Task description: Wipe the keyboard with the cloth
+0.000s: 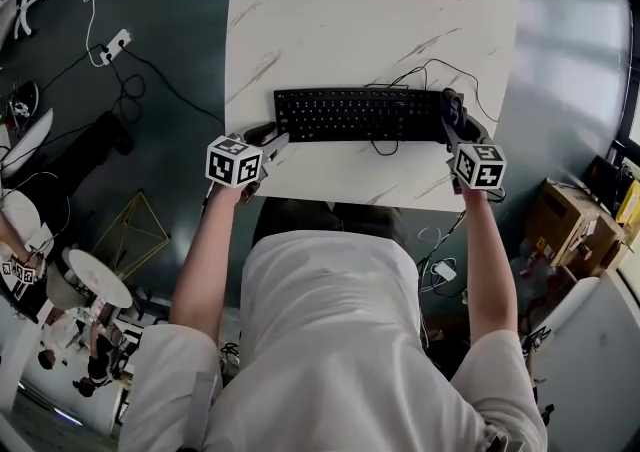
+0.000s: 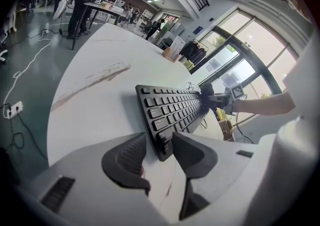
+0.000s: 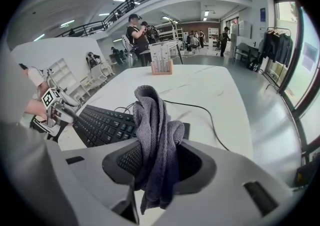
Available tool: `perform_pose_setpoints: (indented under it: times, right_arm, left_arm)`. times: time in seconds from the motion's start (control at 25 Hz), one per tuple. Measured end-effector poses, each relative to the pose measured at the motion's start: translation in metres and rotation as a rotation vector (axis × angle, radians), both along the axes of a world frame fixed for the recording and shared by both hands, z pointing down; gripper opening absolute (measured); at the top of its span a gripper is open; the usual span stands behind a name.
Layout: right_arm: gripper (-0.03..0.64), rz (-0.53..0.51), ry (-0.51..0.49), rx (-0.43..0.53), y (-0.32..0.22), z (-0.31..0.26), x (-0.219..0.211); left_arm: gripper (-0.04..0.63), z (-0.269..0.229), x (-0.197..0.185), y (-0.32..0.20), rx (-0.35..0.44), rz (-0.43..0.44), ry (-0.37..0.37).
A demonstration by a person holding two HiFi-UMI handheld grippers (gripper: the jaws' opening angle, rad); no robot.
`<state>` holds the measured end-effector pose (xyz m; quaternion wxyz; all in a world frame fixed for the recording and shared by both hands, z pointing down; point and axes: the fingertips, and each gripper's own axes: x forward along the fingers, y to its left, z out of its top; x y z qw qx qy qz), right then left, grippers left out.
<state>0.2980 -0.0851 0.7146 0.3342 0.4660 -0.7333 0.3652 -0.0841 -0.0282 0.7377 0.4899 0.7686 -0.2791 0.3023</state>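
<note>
No print is legible, even on the keyboard [image 1: 360, 115].

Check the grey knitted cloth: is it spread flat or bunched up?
Bunched up: the grey knitted cloth stands crumpled, pinched between the jaws of the right gripper.

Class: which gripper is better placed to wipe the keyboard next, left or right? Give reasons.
Right. The right gripper is shut on the cloth at the keyboard's right end. The left gripper is open at the left end, with no cloth.
</note>
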Motion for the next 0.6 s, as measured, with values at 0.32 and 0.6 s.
perform_pose_setpoints:
  times: [0.32,0.6]
  right_arm:
    - [0.166,0.050,0.138,-0.008,-0.002,-0.005,0.071]
    - [0.166,0.074,0.175,-0.035,0.030,0.003,0.069]
  left_arm:
    - [0.161,-0.002,-0.001,0.004,0.000,0.021,0.012]
    - [0.161,-0.004,0.004,0.012,-0.038,0.051,0.050]
